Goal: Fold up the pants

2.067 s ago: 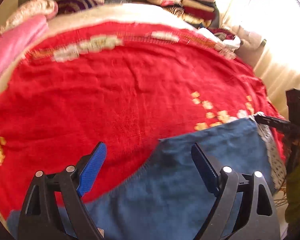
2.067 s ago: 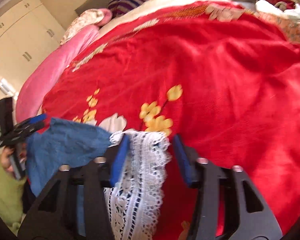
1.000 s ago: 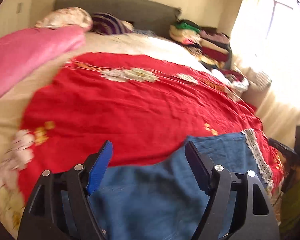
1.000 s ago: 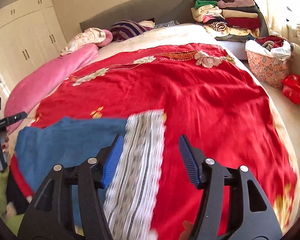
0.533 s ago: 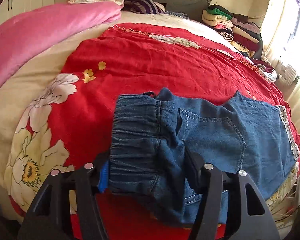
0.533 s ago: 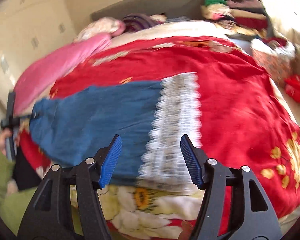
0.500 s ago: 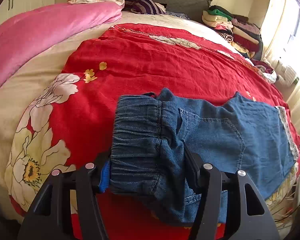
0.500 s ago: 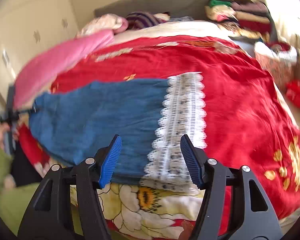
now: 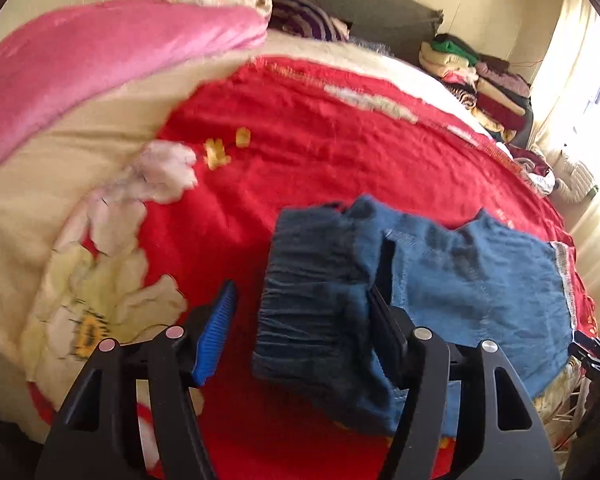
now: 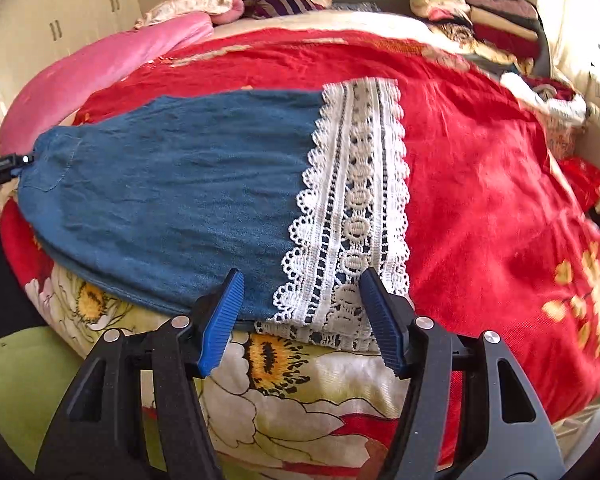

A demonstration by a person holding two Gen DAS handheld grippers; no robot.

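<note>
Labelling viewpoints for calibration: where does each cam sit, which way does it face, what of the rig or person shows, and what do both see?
Left wrist: on the left claw, at the waistband end of the blue pants, facing across the red bedspread toward the headboard; both fingers open; the right claw's tip shows at far right.
Right wrist: on the right claw, at the bed edge by the lace hem, facing the headboard; fingers open; the left claw at far left.
Shared: pants, bedspread, pink blanket, folded clothes stack.

No readable text anywhere.

Nothing legible on the denim pants [image 10: 172,196], their lace hem [image 10: 356,204], the red floral bedspread [image 10: 480,184], the folded clothes stack [image 9: 488,92] or the cupboard doors [image 10: 56,20].
</note>
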